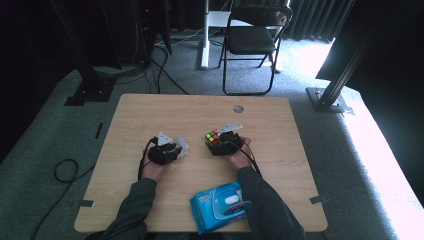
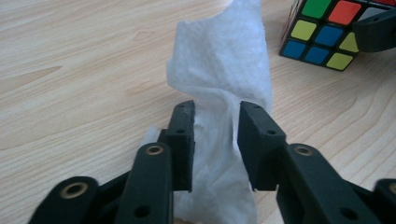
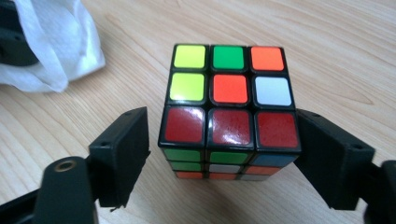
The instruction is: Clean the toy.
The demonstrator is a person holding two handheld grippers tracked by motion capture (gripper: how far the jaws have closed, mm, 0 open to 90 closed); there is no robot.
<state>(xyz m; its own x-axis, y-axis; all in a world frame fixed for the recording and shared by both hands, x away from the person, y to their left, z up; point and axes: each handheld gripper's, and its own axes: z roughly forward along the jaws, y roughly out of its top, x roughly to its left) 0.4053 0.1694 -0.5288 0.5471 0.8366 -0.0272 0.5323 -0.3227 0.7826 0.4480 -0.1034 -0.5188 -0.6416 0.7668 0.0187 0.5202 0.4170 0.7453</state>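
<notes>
Wiping down a scrambled puzzle cube appears to be the job at this pale wood-grain desk (image 1: 150, 210), where a person in dark green sleeves works a black two-jaw claw in each hand.

The left claw (image 2: 215, 140) sits left of centre with a crumpled white paper wipe (image 2: 219, 70) standing up between its jaws; the jaws are parted to a middling gap and the tissue hangs loosely there, brushing the inner faces rather than being pinched flat. The right claw (image 3: 224, 149), just to the right, straddles the multicoloured plastic puzzle cube (image 3: 229, 98), which rests on the desk near the middle. On the left a clear gap shows between pad and cube; on the right the pad lies right against the cube's side, so the cube looks freed rather than gripped.

A blue-and-white soft pack of wet wipes (image 1: 220, 206) lies at the near edge between the forearms, its lid shut. Beyond the far edge, a black folding chair (image 1: 252, 40) stands on the grey carpet.

By the look of it, a wipe is already out of the pack and the cube has been set down, with both claws loosened. What remains, I would judge, is either more rubbing of the cube's faces or laying the wipe aside; no frame tells whether all faces are clean.
</notes>
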